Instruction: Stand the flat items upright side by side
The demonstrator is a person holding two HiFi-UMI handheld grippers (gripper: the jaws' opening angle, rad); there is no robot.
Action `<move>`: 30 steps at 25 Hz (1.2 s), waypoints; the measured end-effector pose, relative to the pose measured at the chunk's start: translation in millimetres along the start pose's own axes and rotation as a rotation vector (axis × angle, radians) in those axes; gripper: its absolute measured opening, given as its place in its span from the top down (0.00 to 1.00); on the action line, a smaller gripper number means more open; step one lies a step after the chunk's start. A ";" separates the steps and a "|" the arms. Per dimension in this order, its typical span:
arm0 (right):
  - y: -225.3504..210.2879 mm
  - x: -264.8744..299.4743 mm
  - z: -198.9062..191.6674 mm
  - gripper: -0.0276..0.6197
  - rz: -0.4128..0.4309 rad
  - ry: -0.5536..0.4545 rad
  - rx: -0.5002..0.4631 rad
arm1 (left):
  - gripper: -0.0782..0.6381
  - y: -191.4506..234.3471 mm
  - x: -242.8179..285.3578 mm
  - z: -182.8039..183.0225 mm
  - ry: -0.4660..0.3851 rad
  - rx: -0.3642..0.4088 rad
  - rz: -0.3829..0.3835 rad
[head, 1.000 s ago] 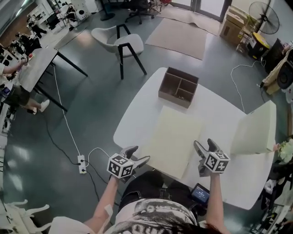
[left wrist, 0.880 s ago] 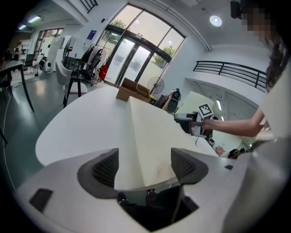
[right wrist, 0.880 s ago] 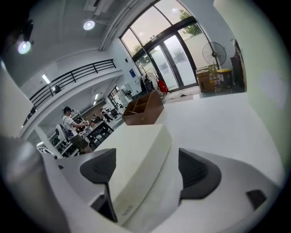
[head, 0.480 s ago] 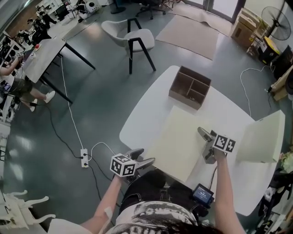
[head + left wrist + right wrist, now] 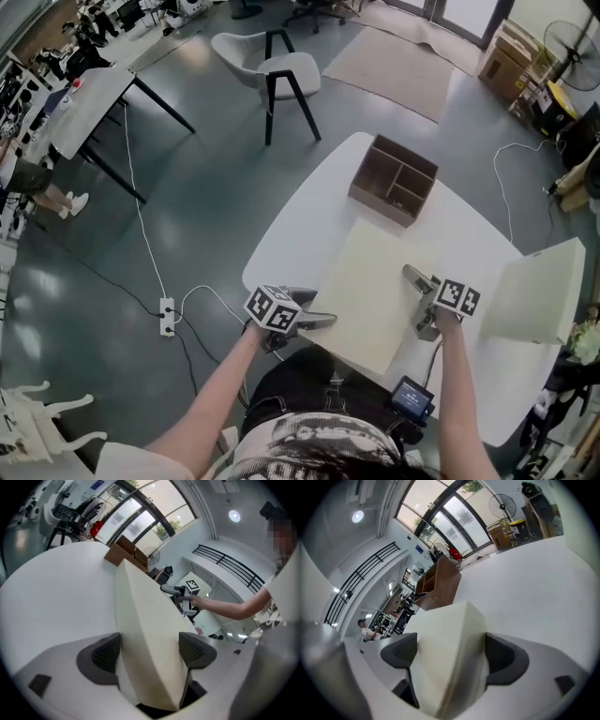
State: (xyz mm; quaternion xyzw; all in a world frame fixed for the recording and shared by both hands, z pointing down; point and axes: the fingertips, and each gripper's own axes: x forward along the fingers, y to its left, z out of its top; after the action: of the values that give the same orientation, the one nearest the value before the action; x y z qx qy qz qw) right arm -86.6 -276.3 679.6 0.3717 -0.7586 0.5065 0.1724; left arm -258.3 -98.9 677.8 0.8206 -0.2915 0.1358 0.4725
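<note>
A large cream board lies flat on the white table. My left gripper is at its near left corner. In the left gripper view the board runs away between the pads of that gripper, whose jaws have just been opening and stand open around it. My right gripper straddles the board's right edge. Its jaws have also just been opening, and the board fills the gap of the gripper without a visible squeeze. A second cream board stands at the table's right side.
A brown wooden box with compartments sits at the far end of the table, also in the right gripper view as the box. A small dark device lies at the near edge. A white chair stands on the floor beyond.
My left gripper has moved right, up to the board's near corner. My right gripper has shifted forward onto the board's right edge and rolled so that its jaws stand either side of it.
</note>
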 end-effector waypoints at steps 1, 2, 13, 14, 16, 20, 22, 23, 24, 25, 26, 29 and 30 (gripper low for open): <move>-0.7 0.1 1.3 0.26 0.001 -0.014 0.027 | 0.35 -0.8 4.0 0.4 0.034 0.019 -0.005; -1.0 -0.1 2.4 0.28 0.004 -0.028 0.049 | 0.34 -1.4 6.4 0.5 0.062 0.034 -0.009; 26.5 -29.1 33.2 0.34 0.033 -0.160 -0.031 | 0.30 -15.2 14.2 19.4 0.099 0.328 -0.002; 27.8 -34.2 36.8 0.34 0.032 -0.178 -0.036 | 0.29 -16.3 15.3 22.8 0.103 0.349 -0.002; 31.1 -46.3 44.8 0.35 0.038 -0.215 -0.045 | 0.29 -19.1 16.8 30.0 0.097 0.387 -0.004; 45.6 -75.8 65.1 0.38 0.064 -0.305 -0.076 | 0.29 -26.5 19.3 46.6 0.061 0.473 -0.006; 56.0 -92.5 75.8 0.40 0.083 -0.359 -0.094 | 0.29 -29.9 21.3 55.0 0.046 0.510 -0.014; 62.1 -101.3 81.1 0.41 0.095 -0.386 -0.105 | 0.29 -31.6 22.4 59.1 0.038 0.528 -0.018; 68.8 -110.0 86.3 0.43 0.107 -0.411 -0.122 | 0.29 -33.3 23.5 63.4 0.031 0.547 -0.021; 75.9 -118.5 91.5 0.44 0.117 -0.432 -0.146 | 0.29 -34.8 24.7 67.8 0.026 0.566 -0.021; 82.7 -126.2 95.9 0.45 0.125 -0.449 -0.172 | 0.29 -36.1 25.8 72.3 0.021 0.585 -0.019; 98.8 -146.8 103.5 0.46 0.150 -0.489 -0.228 | 0.29 -41.2 28.2 84.9 0.012 0.649 -0.010; 103.7 -153.7 104.8 0.47 0.160 -0.502 -0.243 | 0.29 -43.0 29.0 88.5 0.010 0.672 -0.003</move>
State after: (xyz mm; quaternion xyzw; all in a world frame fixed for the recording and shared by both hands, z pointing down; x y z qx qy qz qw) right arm -49.0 -288.7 470.3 0.4011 -0.8597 0.3159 -0.0179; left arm -213.9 -168.2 616.6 0.9302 -0.2268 0.2277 0.1771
